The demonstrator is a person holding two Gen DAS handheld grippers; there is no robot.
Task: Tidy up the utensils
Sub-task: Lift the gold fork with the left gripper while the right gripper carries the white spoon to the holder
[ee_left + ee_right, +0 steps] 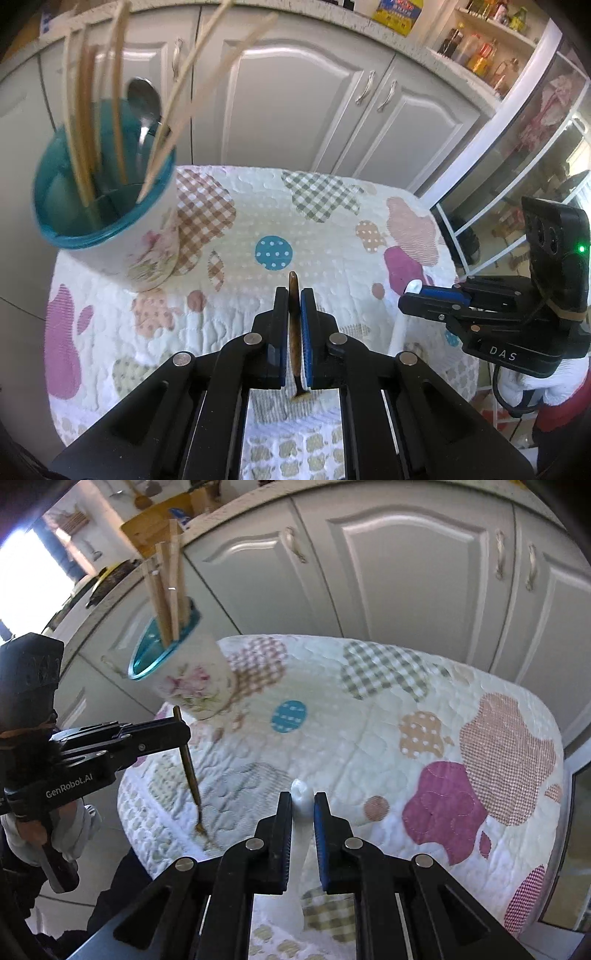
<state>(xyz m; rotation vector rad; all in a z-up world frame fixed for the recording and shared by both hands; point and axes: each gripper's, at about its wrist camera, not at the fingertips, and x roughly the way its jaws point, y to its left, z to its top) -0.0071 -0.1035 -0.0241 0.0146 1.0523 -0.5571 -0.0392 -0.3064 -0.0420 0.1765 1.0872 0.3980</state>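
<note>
Both grippers up off the tabletop, each with a utensil pinched in its jaws.

The left gripper [294, 295] is clenched on a thin dark-gold fork [190, 771], which hangs tines-down just above the quilted cloth [258, 221]. The right gripper [303, 801] is grasping a white utensil [301, 812] by its handle, and I can't tell if it's a spoon or something else since the business end is hidden. The cup [122, 236] with the teal rim and flower print sits at the far left corner of the cloth, holding wooden chopsticks [79, 122] and a metal spoon [144, 101]. Relative to the cup, the fork is nearer the cameras and a bit right, and the white utensil is further right still. Neither touches the cup. Grey cabinets [295, 92] stand behind it.
</note>
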